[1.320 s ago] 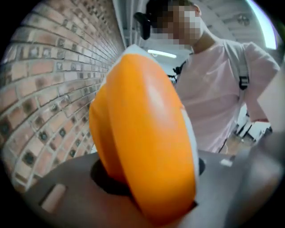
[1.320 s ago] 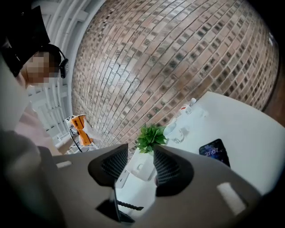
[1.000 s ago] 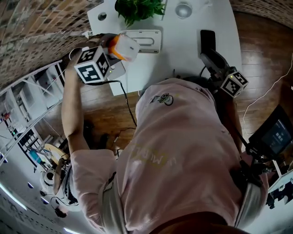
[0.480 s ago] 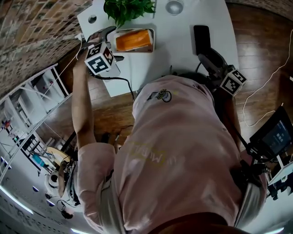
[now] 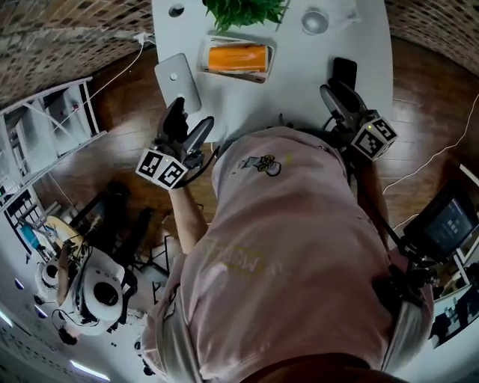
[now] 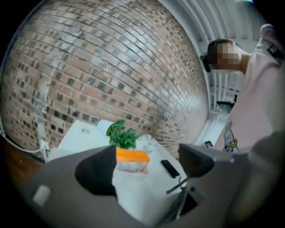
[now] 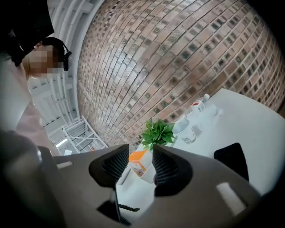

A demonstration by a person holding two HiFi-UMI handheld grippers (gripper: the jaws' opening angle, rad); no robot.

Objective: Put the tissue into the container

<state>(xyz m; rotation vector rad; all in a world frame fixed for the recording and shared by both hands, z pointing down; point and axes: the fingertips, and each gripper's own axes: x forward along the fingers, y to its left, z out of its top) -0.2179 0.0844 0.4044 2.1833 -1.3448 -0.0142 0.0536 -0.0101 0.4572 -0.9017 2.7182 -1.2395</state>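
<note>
On the desk [image 5: 299, 82]: a container [image 5: 203, 60] stands toward the far side, and the orange tissue pack [image 5: 236, 57] lies flat inside it, filling most of it.
Around the container: a green plant [image 5: 243, 9] is just behind it, a flat grey board [image 5: 178, 81] lies to its left by the desk's edge, and a small round bowl [image 5: 314, 20] and a black phone [image 5: 344, 72] sit off to its right.
Left gripper [image 5: 188, 127]: it is held at the near left corner of the desk, well apart from the container and pointed toward it.
Left fingers: they are apart and closing, with nothing between them. The desk and the container show through the gap.
Right gripper [image 5: 331, 96]: it is at the near right edge of the desk, just beside the phone.
Right fingers: they are drawn close together, leaving only a narrow slit, and hold nothing.
Person: a pink shirt [image 5: 292, 247] fills the lower middle of the head view.
Backdrop: a brick wall [image 6: 111, 67] rises beyond the desk.
</note>
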